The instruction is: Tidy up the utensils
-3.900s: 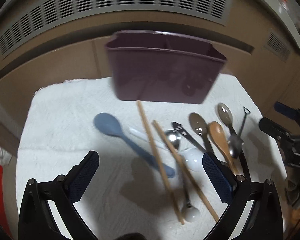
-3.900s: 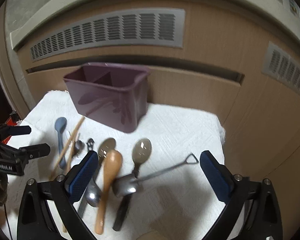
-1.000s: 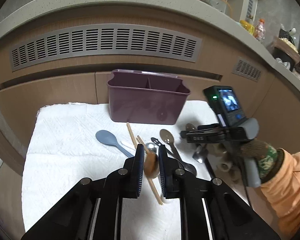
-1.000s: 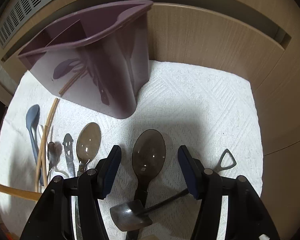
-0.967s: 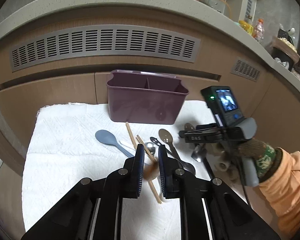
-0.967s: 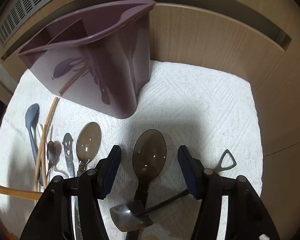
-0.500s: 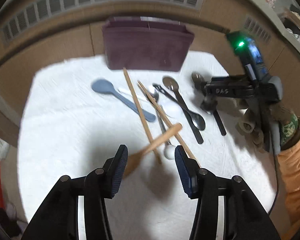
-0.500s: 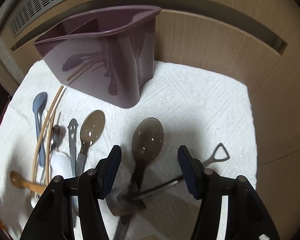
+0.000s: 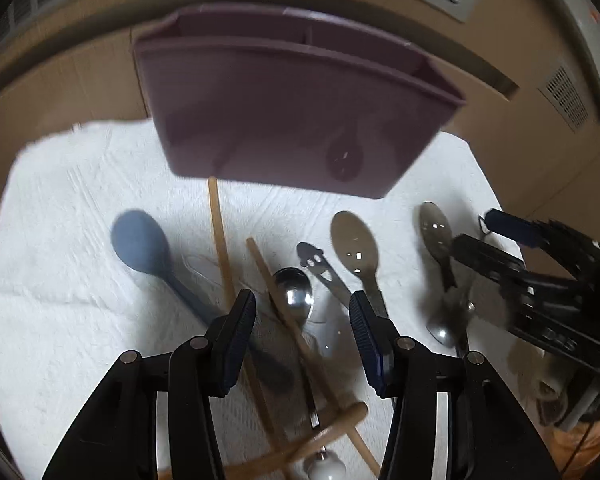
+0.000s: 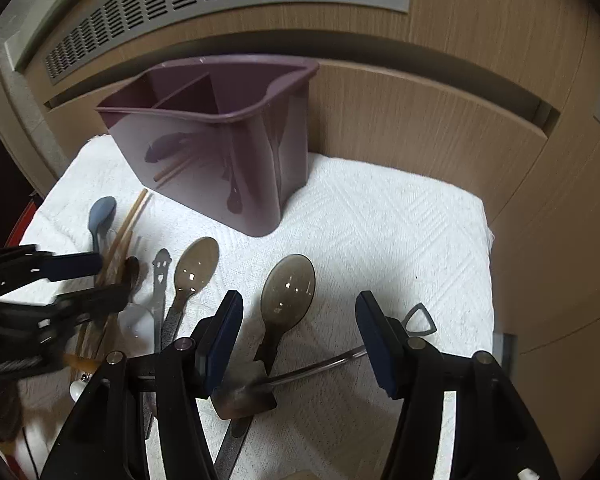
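Two views are showing us one scene. From the left wrist, we are hovering our left gripper with its fingers about half apart and holding nothing, over a tangle of a steel spoon and two long wooden chopsticks. A light wooden spoon is lying loose across that pile, just under the gripper. A dusty blue plastic spoon is resting to the side on the white textured towel, and the purple plastic divided utensil caddy is standing beyond, its visible compartments looking empty.

From the right wrist, we are holding our right gripper roughly half open and empty above a smoky translucent brown spoon. A steel shovel-shaped spoon with a triangular loop handle is crossing that spoon's handle. A second translucent brown spoon is lying nearer the caddy.

We judge that sorting is barely begun, with every utensil seen lying outside the caddy. Next, we should be lowering one gripper's fingers around a single handle, avoiding overlapped neighbours, then lifting it to a compartment.
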`<act>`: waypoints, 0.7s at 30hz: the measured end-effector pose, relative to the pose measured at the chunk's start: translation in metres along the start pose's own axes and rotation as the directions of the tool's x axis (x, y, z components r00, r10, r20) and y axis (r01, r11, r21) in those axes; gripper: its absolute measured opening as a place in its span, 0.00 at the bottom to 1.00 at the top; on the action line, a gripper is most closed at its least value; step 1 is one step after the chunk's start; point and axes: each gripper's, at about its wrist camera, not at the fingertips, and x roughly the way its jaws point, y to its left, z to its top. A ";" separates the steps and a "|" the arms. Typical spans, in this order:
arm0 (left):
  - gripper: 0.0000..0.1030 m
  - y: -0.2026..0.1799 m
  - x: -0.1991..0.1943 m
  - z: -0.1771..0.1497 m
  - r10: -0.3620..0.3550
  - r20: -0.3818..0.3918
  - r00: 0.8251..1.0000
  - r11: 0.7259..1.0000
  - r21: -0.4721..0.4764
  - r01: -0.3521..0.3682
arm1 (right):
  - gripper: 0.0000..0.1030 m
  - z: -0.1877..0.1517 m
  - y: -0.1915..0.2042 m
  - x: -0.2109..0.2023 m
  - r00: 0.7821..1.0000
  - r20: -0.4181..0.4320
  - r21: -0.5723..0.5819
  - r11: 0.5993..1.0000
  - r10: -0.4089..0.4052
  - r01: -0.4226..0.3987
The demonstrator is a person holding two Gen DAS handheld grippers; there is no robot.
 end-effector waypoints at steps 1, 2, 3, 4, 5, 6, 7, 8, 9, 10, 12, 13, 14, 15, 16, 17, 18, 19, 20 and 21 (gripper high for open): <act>0.48 0.003 0.002 0.001 -0.005 0.002 1.000 1.000 -0.011 0.005 | 0.55 0.000 -0.001 -0.001 1.000 0.005 -0.002 1.000 0.006 -0.006; 0.48 0.005 0.006 0.001 -0.006 0.005 1.000 1.000 -0.012 0.007 | 0.55 0.001 -0.001 -0.001 1.000 0.008 -0.004 1.000 0.007 -0.007; 0.48 0.004 0.007 0.002 -0.005 0.011 1.000 1.000 -0.004 0.005 | 0.55 0.004 0.002 0.001 1.000 0.010 -0.005 1.000 0.007 -0.007; 0.48 0.002 0.008 0.003 0.000 0.009 1.000 1.000 0.006 0.000 | 0.55 0.003 0.002 0.001 1.000 0.012 -0.008 1.000 0.008 -0.008; 0.48 -0.002 0.009 0.003 0.005 0.006 1.000 1.000 0.025 -0.005 | 0.55 0.004 0.002 0.001 1.000 0.014 -0.013 1.000 0.012 -0.011; 0.48 -0.007 0.011 0.004 0.007 -0.001 1.000 0.999 0.048 -0.007 | 0.55 0.003 0.003 0.001 1.000 0.015 -0.019 1.000 0.014 -0.014; 0.48 -0.013 0.012 0.004 0.015 -0.007 1.000 0.997 0.076 -0.015 | 0.55 0.004 0.004 0.001 1.000 0.018 -0.025 1.000 0.014 -0.013; 0.47 -0.018 0.014 0.002 0.038 -0.011 0.999 0.992 0.117 -0.036 | 0.55 0.003 0.005 0.001 1.000 0.022 -0.029 1.000 0.011 -0.010; 0.43 -0.022 0.014 0.001 0.059 -0.009 0.998 0.988 0.144 -0.057 | 0.55 0.004 0.007 0.003 1.000 0.023 -0.031 0.999 0.009 -0.008; 0.38 -0.025 0.015 0.000 0.081 -0.005 0.997 0.983 0.168 -0.079 | 0.55 0.004 0.007 0.004 1.000 0.021 -0.031 0.999 0.012 -0.011; 0.19 -0.024 0.014 0.001 0.092 0.001 0.996 0.980 0.176 -0.090 | 0.55 0.004 0.006 0.007 1.000 0.012 -0.018 1.000 0.018 -0.018; 0.13 -0.020 0.011 0.003 0.068 0.007 0.998 0.985 0.157 -0.069 | 0.55 0.004 0.005 0.008 1.000 0.008 -0.010 1.000 0.020 -0.020; 0.12 -0.017 0.006 0.005 0.046 0.020 0.999 0.989 0.141 -0.048 | 0.55 0.003 0.004 0.008 1.000 0.005 -0.006 1.000 0.023 -0.023; 0.11 -0.017 -0.001 0.006 0.034 0.038 0.999 0.990 0.137 -0.039 | 0.55 0.003 0.003 0.008 1.000 0.004 -0.002 1.000 0.026 -0.026; 0.11 -0.017 -0.007 0.007 0.029 0.062 0.998 0.990 0.139 -0.038 | 0.55 0.002 0.002 0.007 1.000 0.004 0.000 1.000 0.026 -0.026; 0.10 -0.020 -0.015 0.009 0.025 0.087 0.996 0.988 0.150 -0.038 | 0.55 0.001 0.002 0.006 1.000 0.004 0.000 1.000 0.024 -0.024; 0.10 -0.021 -0.020 0.009 0.022 0.099 0.995 0.987 0.157 -0.037 | 0.55 0.001 0.002 0.006 1.000 0.004 -0.001 1.000 0.024 -0.024; 0.10 -0.023 -0.026 0.008 0.021 0.112 0.993 0.986 0.162 -0.040 | 0.55 0.002 0.002 0.005 1.000 0.004 -0.003 1.000 0.027 -0.027; 0.09 -0.025 -0.030 0.009 0.023 0.123 0.992 0.985 0.165 -0.043 | 0.55 0.002 0.002 0.004 0.999 0.005 -0.002 0.999 0.032 -0.032; 0.09 -0.027 -0.034 0.008 0.025 0.133 0.991 0.984 0.171 -0.048 | 0.55 0.002 0.002 0.003 0.999 0.006 0.000 0.999 0.037 -0.037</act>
